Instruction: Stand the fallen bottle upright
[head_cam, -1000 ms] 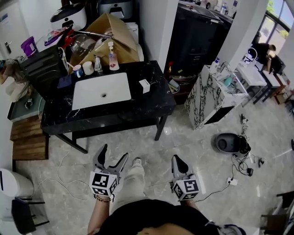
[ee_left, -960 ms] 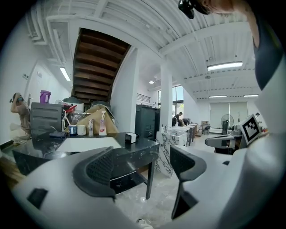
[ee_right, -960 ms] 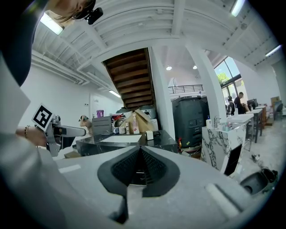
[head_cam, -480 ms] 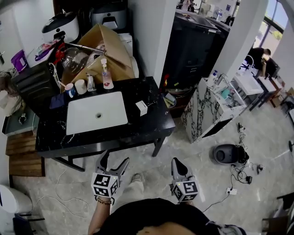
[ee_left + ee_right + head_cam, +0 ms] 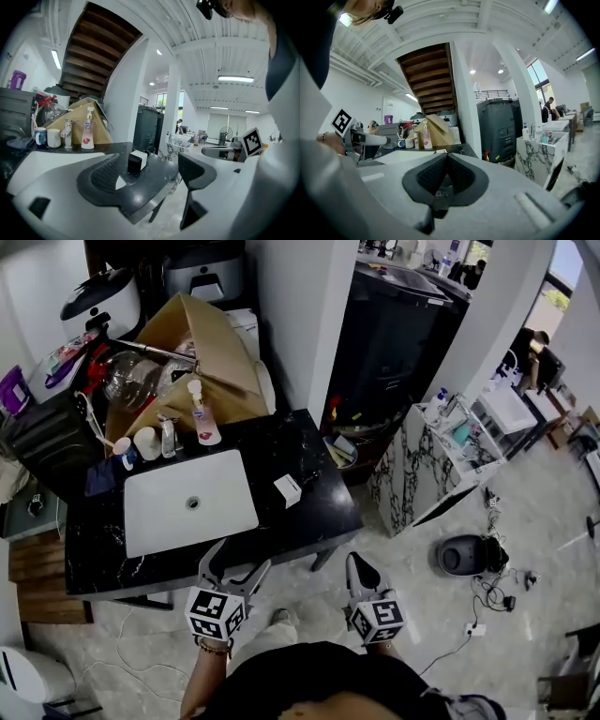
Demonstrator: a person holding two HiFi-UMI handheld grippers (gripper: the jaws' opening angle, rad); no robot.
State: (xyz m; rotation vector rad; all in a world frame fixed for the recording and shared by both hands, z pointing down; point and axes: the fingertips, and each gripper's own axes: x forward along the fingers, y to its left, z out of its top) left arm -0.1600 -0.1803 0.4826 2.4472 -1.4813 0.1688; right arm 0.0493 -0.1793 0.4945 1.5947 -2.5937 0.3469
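No bottle lying on its side shows in any view. The only bottle on the black marble surface [image 5: 305,460] is a white pump bottle with a pink label [image 5: 200,418], and it stands upright at the 12 o'clock rim of the white rectangular sink basin [image 5: 187,502]. A chrome tap [image 5: 168,435] and two small cups [image 5: 139,442] stand just beside it at its 9 o'clock. An open brown cardboard box [image 5: 211,343] rises behind it. A small white box with a dark face [image 5: 287,489] sits alone at the basin's 3 o'clock.

The left hand-held gripper [image 5: 236,559] hangs at the surface's 6 o'clock edge, released, jaws wide apart with nothing between them. The right hand-held gripper [image 5: 356,566] hangs off the surface at 5 o'clock, clenched on nothing.

The main risk, as I judge it, is picking the wrong target. With no fallen bottle found, a reach for the upright pump bottle could tip it into the cups or the basin. The tall pump head makes it top-heavy. The right hand-held gripper would only shove things unless it opens first.
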